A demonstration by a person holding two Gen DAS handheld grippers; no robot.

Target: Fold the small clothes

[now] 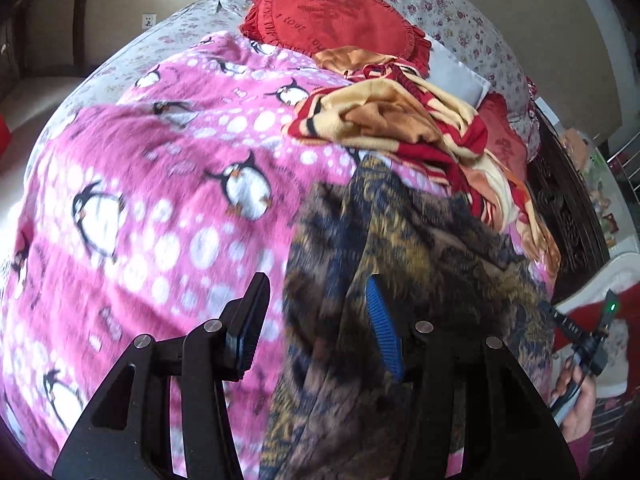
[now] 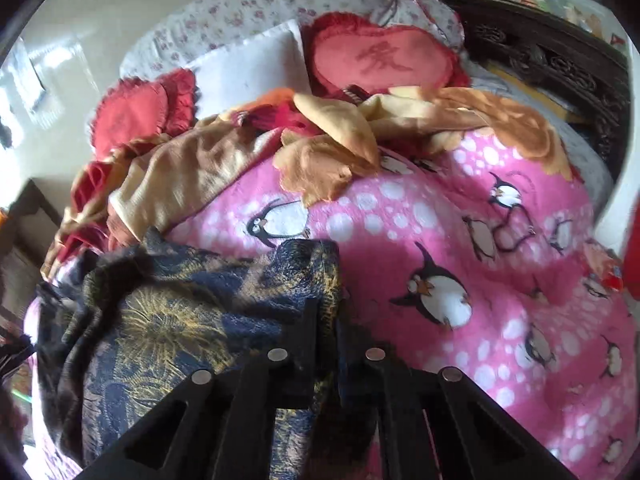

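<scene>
A dark navy garment with a gold leaf pattern (image 1: 400,248) lies crumpled on a pink penguin blanket (image 1: 152,184). My left gripper (image 1: 316,312) hangs over the garment's left edge. It is open: one finger is above the blanket, and the blue-padded finger (image 1: 382,332) is above the cloth. In the right wrist view the same garment (image 2: 168,320) fills the lower left. My right gripper (image 2: 326,316) has its jaws drawn close together on the garment's right edge, with fabric pinched between them.
A red and cream blanket (image 1: 432,132) is heaped behind the garment. Red heart cushions (image 1: 332,12) and a white pillow (image 2: 248,64) lie at the head of the bed. Dark carved furniture (image 2: 560,64) stands along the right. A person's hand (image 1: 576,404) shows at the lower right.
</scene>
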